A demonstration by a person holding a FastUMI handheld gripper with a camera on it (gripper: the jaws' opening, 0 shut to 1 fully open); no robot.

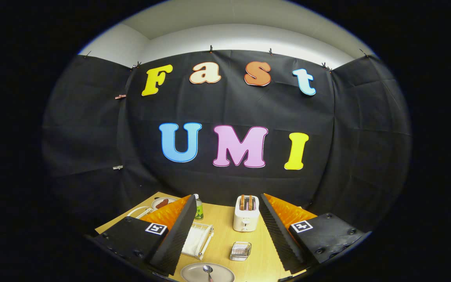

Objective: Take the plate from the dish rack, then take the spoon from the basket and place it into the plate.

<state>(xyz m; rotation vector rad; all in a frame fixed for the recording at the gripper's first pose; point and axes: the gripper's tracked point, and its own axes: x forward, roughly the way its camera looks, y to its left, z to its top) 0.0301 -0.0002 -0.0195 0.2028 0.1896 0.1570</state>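
A grey plate (194, 274) lies on the wooden table (219, 227), low between the bases of my fingers. A metal spoon (208, 270) rests in it, bowl pointing away from me. My gripper (226, 197) is open wide and raised above the table, with nothing between its fingers. A white wire basket (199, 239) stands just beyond the plate, beside my left finger (178, 231), which covers part of it. A second white wire frame (139, 212) peeks out past the left finger; I cannot tell which one is the dish rack.
A white toaster (246, 214) with two slices stands at the back between the fingertips. A small glass container (240, 251) sits in front of it. At the back left stand a green bottle (198, 207) and a plate with a sausage (163, 203).
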